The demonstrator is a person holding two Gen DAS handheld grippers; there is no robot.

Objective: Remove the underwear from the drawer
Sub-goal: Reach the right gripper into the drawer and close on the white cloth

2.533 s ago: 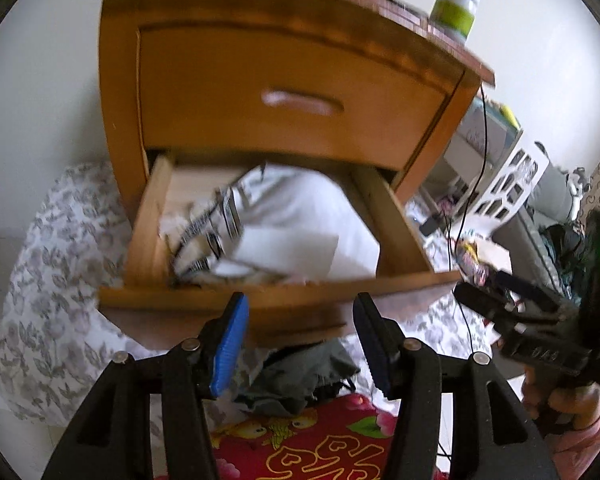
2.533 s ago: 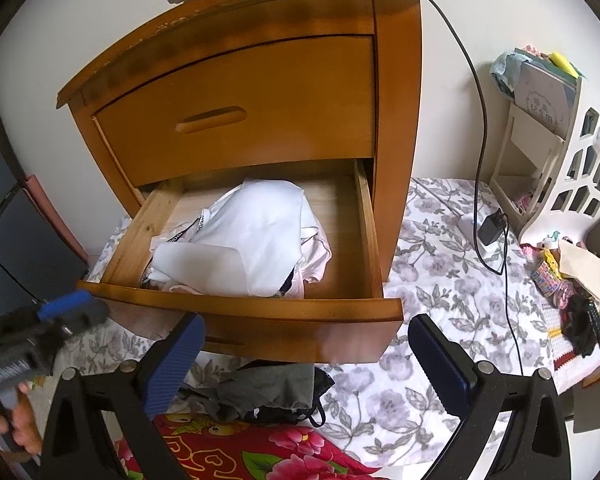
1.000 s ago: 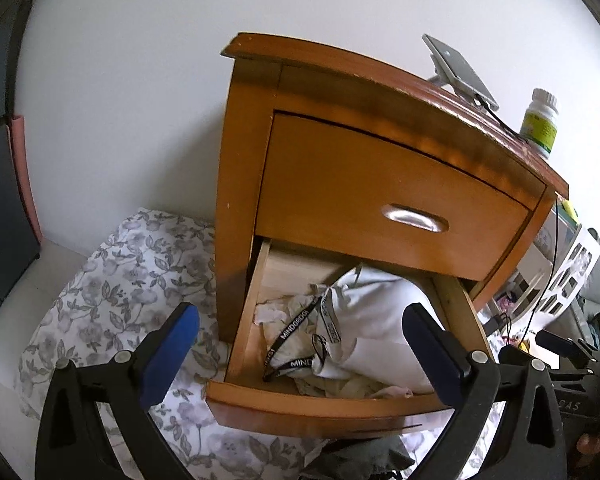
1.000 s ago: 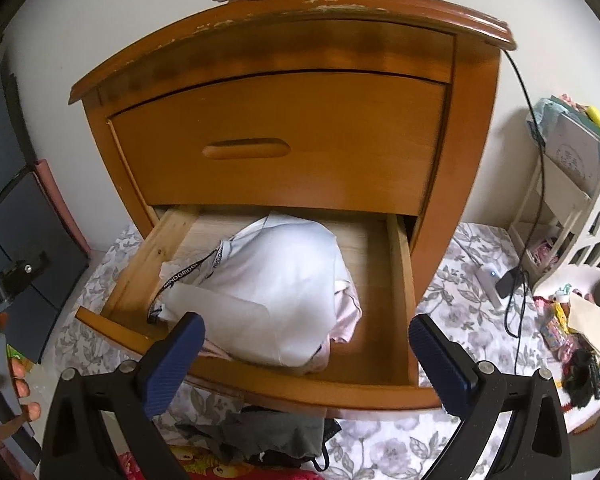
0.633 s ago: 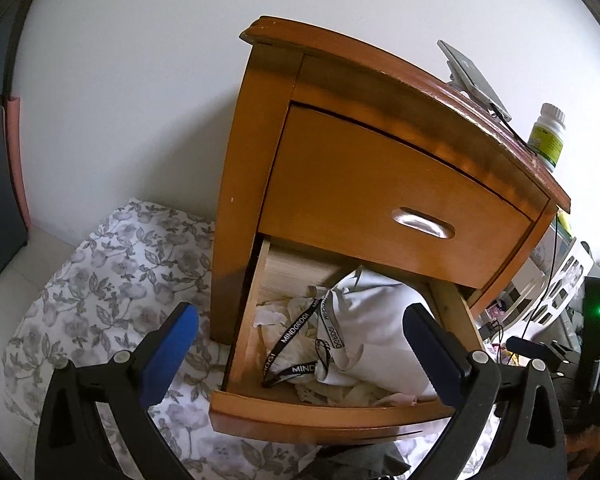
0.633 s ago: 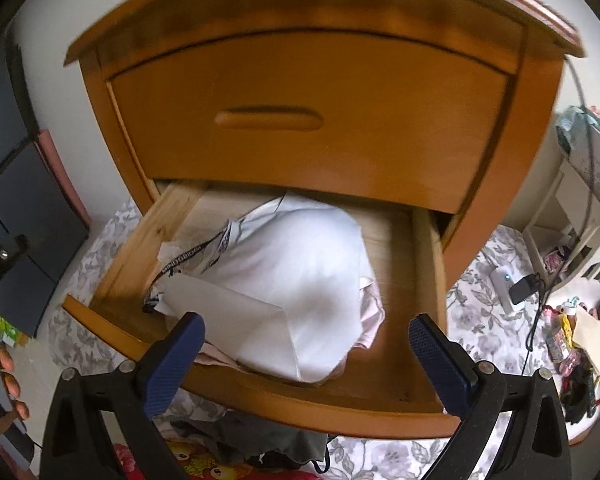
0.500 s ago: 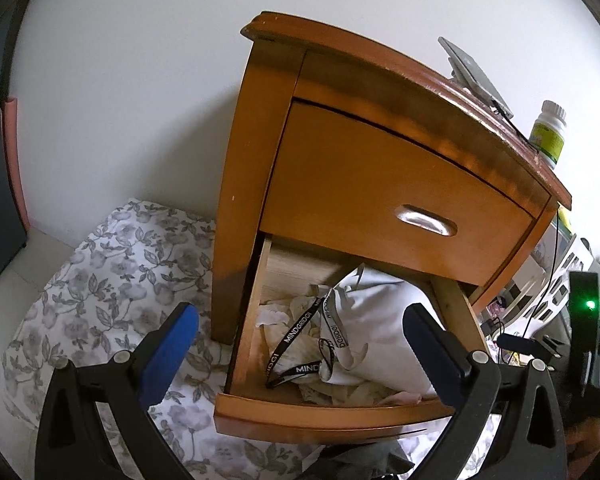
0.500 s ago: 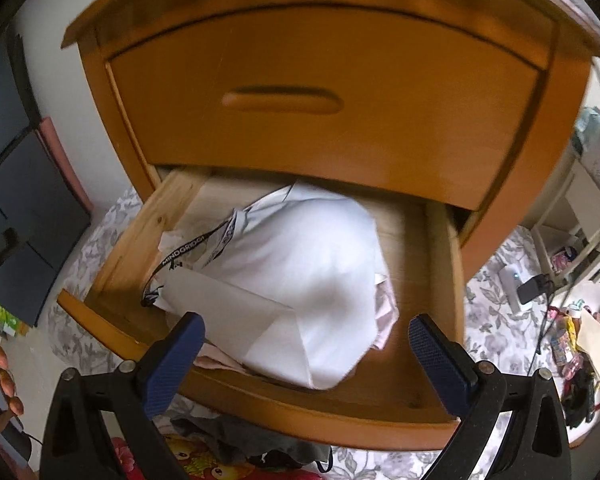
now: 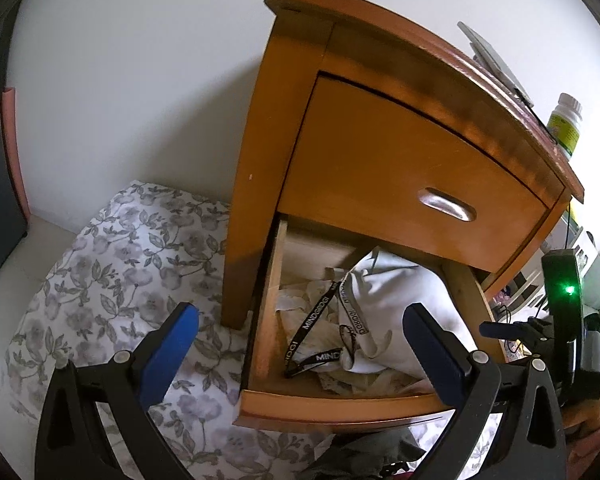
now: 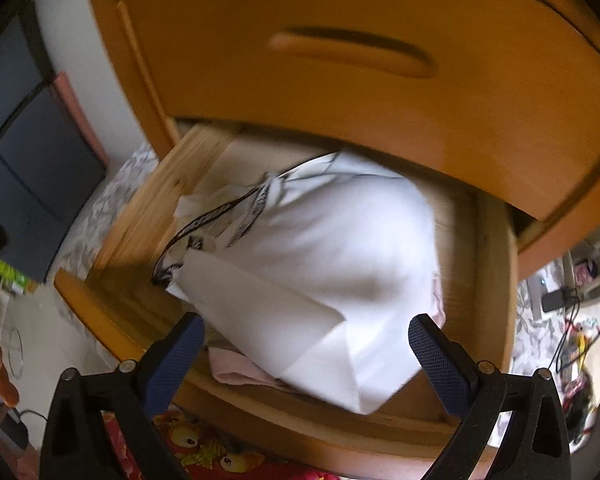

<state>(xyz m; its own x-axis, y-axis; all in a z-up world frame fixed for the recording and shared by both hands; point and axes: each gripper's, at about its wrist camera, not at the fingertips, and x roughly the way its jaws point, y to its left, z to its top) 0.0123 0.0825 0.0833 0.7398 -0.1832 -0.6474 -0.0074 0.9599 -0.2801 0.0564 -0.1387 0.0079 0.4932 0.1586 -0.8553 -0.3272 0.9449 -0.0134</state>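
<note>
The wooden nightstand's lower drawer is pulled out. In it lies a heap of white underwear with a black-and-white lettered waistband, over a pink piece. My left gripper hangs open in front of the drawer's left side, off the cloth. My right gripper is open just above the drawer's front rim, its blue fingertips on either side of the white heap's near end; this view is blurred. The right gripper's body shows at the right edge of the left wrist view.
The upper drawer is closed. A bottle and a flat device sit on the nightstand top. Floral bedding spreads to the left, a dark garment lies under the drawer, and a red patterned cloth lies below.
The right gripper has moved forward and down, close over the white heap in the drawer. The left gripper has shifted slightly nearer the nightstand's left side. Both stay open.
</note>
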